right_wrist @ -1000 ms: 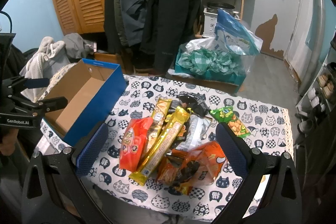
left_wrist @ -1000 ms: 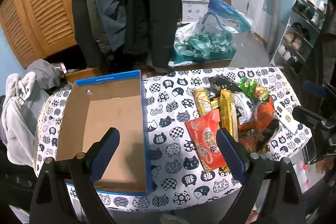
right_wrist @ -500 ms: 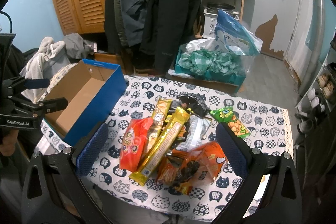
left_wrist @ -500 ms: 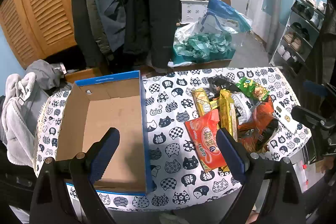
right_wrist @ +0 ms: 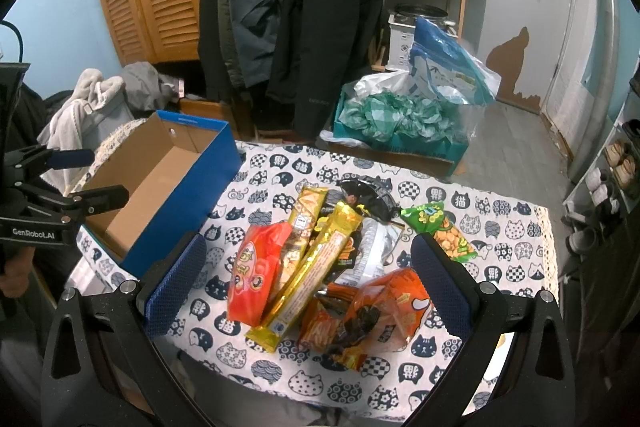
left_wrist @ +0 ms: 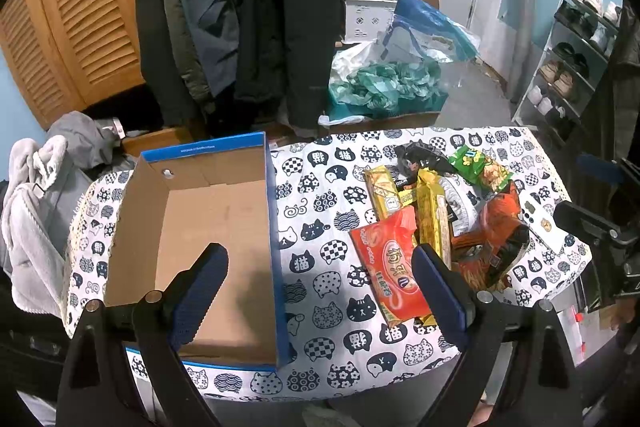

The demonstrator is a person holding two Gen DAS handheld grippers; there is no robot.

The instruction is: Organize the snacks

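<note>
A pile of snacks (right_wrist: 320, 267) is seen lying on the cat-print tablecloth (right_wrist: 500, 227), in the lower centre of the right wrist view, directly between the spread fingers of the right gripper (right_wrist: 308, 283), which grips nothing. In the left wrist view the same pile (left_wrist: 440, 227) is found at centre right, with the right finger of the left gripper (left_wrist: 320, 291) overlapping the red packet (left_wrist: 394, 267); that gripper is likewise held wide apart and empty, its left finger overlapping the open cardboard box (left_wrist: 208, 227).

The box, blue outside and plain brown inside, is placed at the left of the table, apart from the pile, and is empty. A strip of bare cloth lies between box and snacks. Coats (right_wrist: 288, 7) are hung behind the table, and a carton of green crumpled wrapping (right_wrist: 396, 115) is set beyond its far edge.

The pile is made up of overlapping packets: the red packet at left, two long gold packets (right_wrist: 316, 259) laid diagonally, an orange bag (right_wrist: 384, 307) nearest the camera, a silver packet (right_wrist: 372, 251), a black wrapper (right_wrist: 368, 195) and a green bag (right_wrist: 440, 231) at the far right.
</note>
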